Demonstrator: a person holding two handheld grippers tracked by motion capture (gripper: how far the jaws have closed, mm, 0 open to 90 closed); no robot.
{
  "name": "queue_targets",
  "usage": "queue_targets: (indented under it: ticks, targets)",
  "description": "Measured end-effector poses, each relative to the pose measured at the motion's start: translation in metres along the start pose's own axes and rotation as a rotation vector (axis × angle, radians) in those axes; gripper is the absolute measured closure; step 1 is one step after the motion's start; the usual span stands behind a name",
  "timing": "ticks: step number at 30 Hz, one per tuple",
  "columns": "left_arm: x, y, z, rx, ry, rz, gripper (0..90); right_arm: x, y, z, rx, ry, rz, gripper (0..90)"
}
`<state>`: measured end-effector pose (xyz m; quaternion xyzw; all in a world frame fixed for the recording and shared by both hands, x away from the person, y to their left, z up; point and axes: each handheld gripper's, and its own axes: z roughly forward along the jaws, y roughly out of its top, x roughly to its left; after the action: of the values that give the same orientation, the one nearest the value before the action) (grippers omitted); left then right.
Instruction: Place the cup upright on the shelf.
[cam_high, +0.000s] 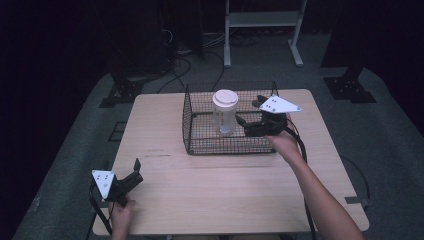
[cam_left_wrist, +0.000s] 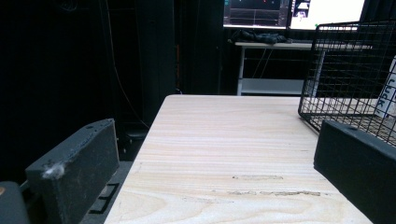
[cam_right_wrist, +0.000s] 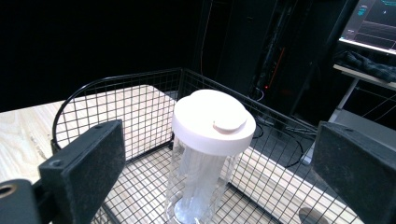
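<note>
While the jar (cam_high: 225, 111) stands mid-basket (cam_high: 188, 131), right claw (cam_high: 241, 123) gapes beside it.

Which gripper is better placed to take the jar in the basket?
The right gripper: it is open inside the wire basket, its jaws facing the clear jar. The left gripper is far off at the table's near left corner.

Right tongs (cam_high: 243, 124) gape wide, arm outstretched; left tongs (cam_high: 136, 170) agape.

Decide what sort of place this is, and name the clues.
Probably a recording lab or studio: black curtains all round, lit monitors on a desk behind, floor cables, and a lone wooden table holding a wire basket.
</note>
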<state>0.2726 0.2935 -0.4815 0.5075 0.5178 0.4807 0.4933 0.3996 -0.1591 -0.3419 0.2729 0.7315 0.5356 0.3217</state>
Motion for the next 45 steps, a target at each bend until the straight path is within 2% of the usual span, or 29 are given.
queue_targets:
  ticks: [14, 28, 45]
  targets:
    - [0.000, 0.000, 0.000, 0.003, 0.001, 0.004, 0.0, 0.007, -0.017, -0.015, 0.022, 0.016, -0.007, 2.3]
    - [-0.001, 0.000, 0.000, 0.001, 0.000, 0.003, 0.0, 0.010, -0.022, -0.031, 0.017, 0.019, -0.014, 2.3]
    - [-0.001, 0.000, 0.000, 0.000, 0.003, 0.005, 0.0, 0.011, -0.038, -0.051, 0.025, 0.015, -0.006, 2.3]
